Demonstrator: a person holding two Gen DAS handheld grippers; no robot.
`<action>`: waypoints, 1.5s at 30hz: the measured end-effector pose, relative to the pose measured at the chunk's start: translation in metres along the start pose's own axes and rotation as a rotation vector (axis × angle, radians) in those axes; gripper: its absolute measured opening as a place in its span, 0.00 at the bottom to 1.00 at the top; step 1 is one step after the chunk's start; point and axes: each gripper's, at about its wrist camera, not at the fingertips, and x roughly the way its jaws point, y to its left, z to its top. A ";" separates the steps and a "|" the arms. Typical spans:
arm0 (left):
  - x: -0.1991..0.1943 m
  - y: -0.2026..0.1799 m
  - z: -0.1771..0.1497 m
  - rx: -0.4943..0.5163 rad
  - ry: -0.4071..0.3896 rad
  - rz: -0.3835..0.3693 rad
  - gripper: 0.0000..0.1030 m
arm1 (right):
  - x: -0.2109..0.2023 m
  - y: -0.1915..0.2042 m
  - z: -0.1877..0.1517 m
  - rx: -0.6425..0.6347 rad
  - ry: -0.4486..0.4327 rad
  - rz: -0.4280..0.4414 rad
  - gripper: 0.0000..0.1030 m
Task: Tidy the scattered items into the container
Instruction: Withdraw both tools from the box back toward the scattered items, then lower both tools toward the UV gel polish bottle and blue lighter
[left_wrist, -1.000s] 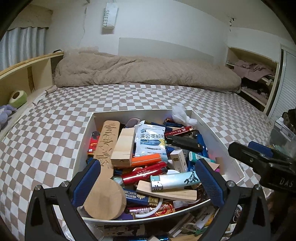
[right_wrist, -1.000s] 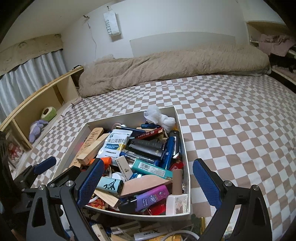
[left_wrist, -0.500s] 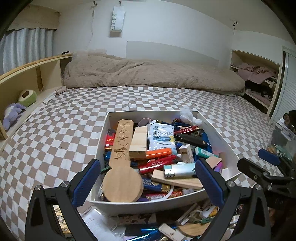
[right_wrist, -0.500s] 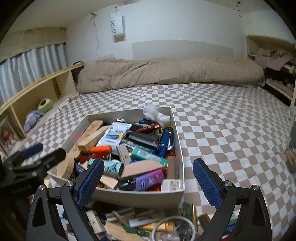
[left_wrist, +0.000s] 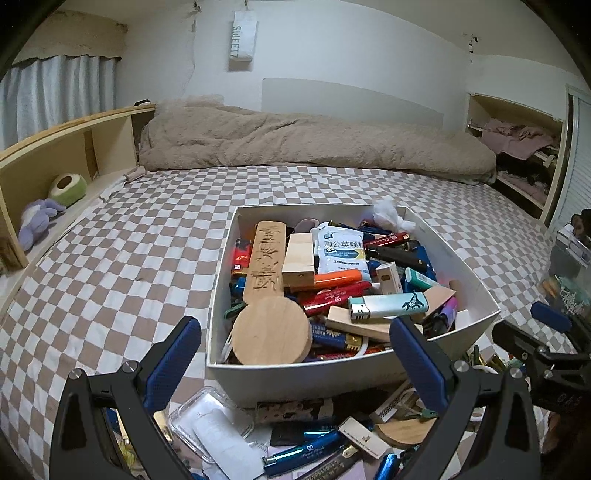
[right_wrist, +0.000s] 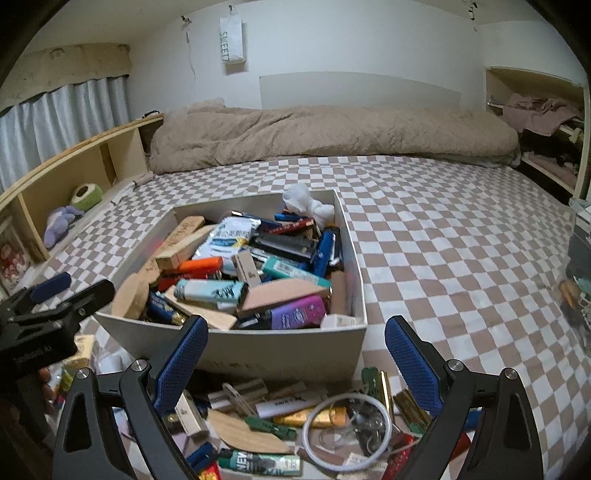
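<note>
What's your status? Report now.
Left tool open, empty. Right tool open, empty. White box heaped full. Loose pile in front of it, not yet boxed.

Right gripper (right_wrist: 293, 363) jaws wide, empty, above scattered items (right_wrist: 295, 417) just before full white box (right_wrist: 280, 350).

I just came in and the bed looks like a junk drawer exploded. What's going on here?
A person is tidying small items into a white rectangular box on the checkered bedsheet, with a two-finger gripper in each hand. The box is already heaped with lighters, pens and wooden pieces. Both the left gripper and the right gripper are open and empty, hovering over a pile of loose clutter lying in front of the box.
</note>
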 end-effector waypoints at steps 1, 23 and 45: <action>-0.001 0.001 -0.001 -0.003 0.001 -0.001 1.00 | 0.000 -0.001 -0.002 0.000 0.005 -0.003 0.94; -0.003 0.015 -0.066 -0.005 0.100 -0.035 1.00 | -0.013 -0.034 -0.051 0.055 0.116 0.003 0.94; 0.004 -0.033 -0.143 0.185 0.284 -0.087 1.00 | 0.004 -0.045 -0.101 -0.240 0.439 -0.235 0.94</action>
